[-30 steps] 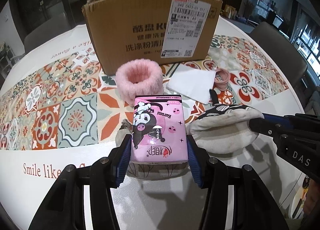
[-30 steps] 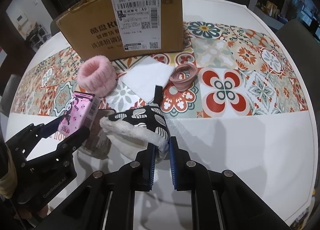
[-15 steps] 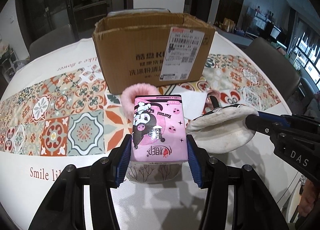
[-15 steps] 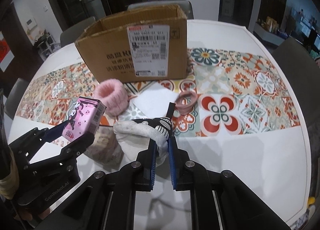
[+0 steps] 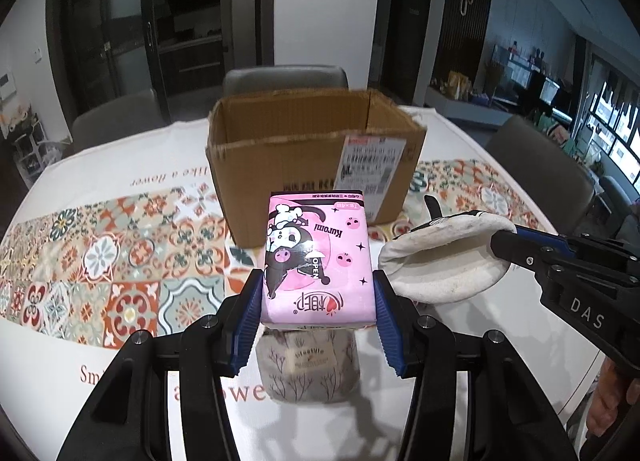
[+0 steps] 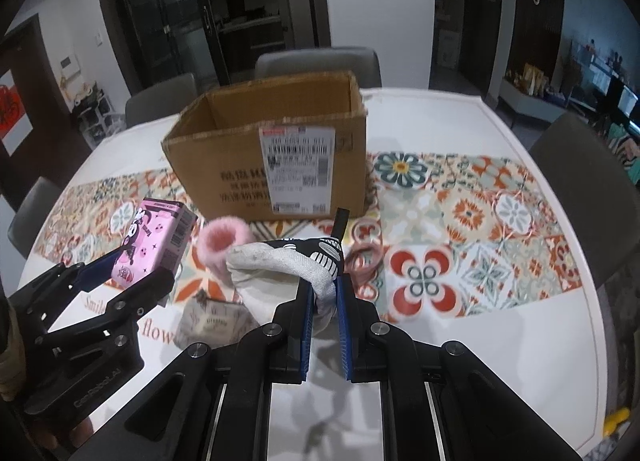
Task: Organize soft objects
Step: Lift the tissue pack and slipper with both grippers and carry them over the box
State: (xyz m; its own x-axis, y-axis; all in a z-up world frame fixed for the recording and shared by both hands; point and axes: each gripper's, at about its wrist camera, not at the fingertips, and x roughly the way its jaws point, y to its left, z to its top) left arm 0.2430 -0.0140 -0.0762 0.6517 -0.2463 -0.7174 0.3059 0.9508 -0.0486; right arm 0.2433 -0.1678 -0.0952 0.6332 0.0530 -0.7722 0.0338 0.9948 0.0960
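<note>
Tissue pack: the pink tissue pack (image 5: 318, 261) is raised above the counter, clamped at its two sides between the blue pads of the left gripper (image 5: 318, 303), in front of the open cardboard box (image 5: 316, 157).
Oven mitt: the black-and-white oven mitt (image 6: 288, 261), pale lining showing, is pinched at one edge by the right gripper (image 6: 323, 301) and hangs above the counter, just beside the tissue pack.
Left gripper: clenched on the tissue pack.
Right gripper: clenched on the oven mitt.
Pouch: a grey fabric pouch (image 5: 308, 367) with a twig print lies on the counter under the tissue pack.
Pink fluffy band: (image 6: 224, 239) on the counter between box and mitt.
Hair ties: a pink coil (image 6: 362, 261) lies partly hidden behind the mitt.
Counter: white cloth with a tiled floral runner (image 6: 472, 221); the box stands on it, open side up.
</note>
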